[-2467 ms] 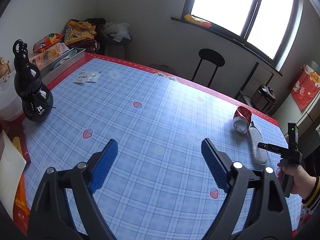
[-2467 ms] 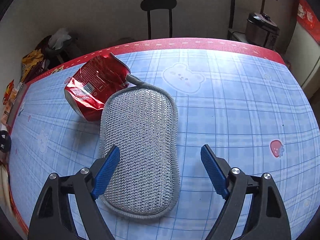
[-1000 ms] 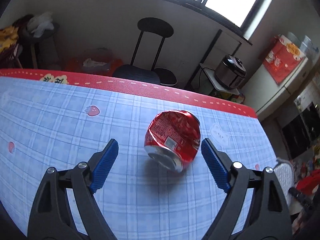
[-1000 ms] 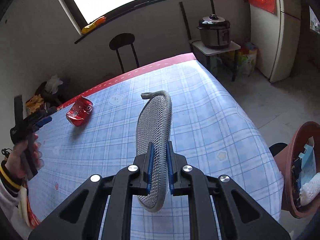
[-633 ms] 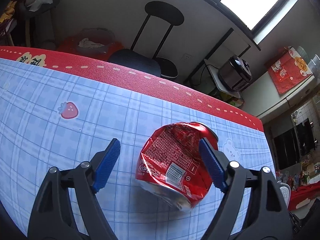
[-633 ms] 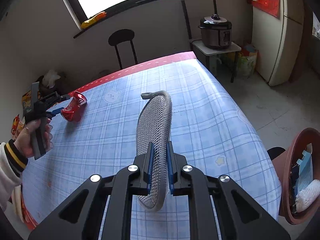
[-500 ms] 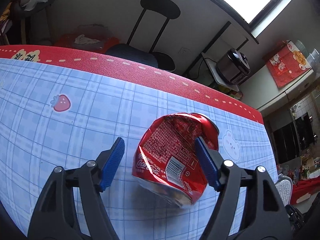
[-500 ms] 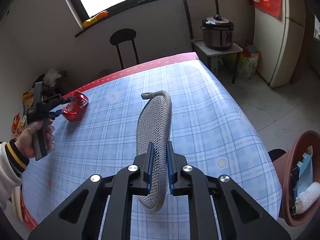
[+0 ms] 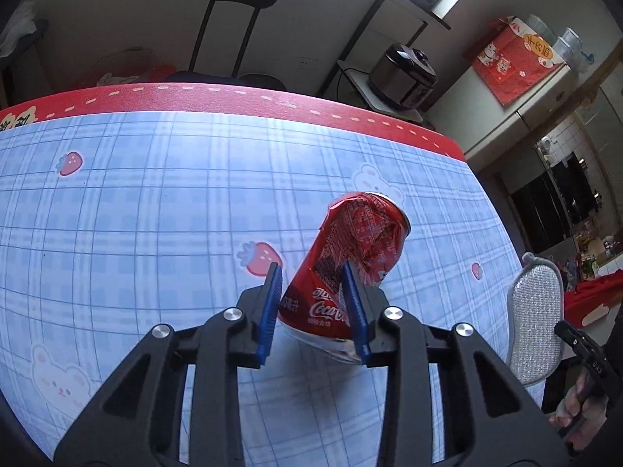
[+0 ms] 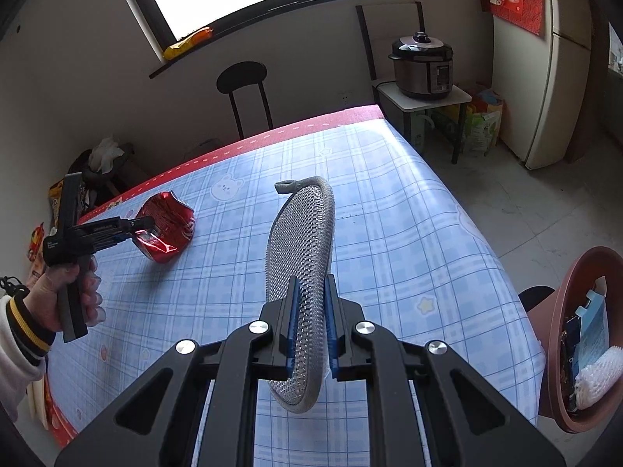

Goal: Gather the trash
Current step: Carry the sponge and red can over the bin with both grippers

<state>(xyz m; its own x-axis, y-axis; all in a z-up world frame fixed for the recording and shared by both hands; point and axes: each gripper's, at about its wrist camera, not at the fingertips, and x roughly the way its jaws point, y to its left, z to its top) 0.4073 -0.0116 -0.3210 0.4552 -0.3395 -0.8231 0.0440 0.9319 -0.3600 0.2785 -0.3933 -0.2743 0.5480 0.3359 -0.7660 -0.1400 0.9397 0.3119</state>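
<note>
My left gripper (image 9: 311, 303) is shut on a crushed red cola can (image 9: 350, 268) and holds it above the blue checked tablecloth (image 9: 155, 214). The right wrist view shows the same can (image 10: 167, 229) in that gripper (image 10: 146, 227), lifted off the table. My right gripper (image 10: 309, 327) is shut on a grey mesh scrubbing pad (image 10: 301, 257), held on edge above the table. The pad also shows at the right of the left wrist view (image 9: 535, 323).
A brown bin (image 10: 560, 334) with trash inside stands off the table's right edge. A black chair (image 10: 243, 89) stands behind the far red edge. A rice cooker (image 10: 422, 64) sits on a small side table. A fridge (image 10: 564, 62) is at the right.
My left gripper closed on the cola can and lifted it off the cloth, tilting it more upright. My right gripper still holds the pad in about the same place.
</note>
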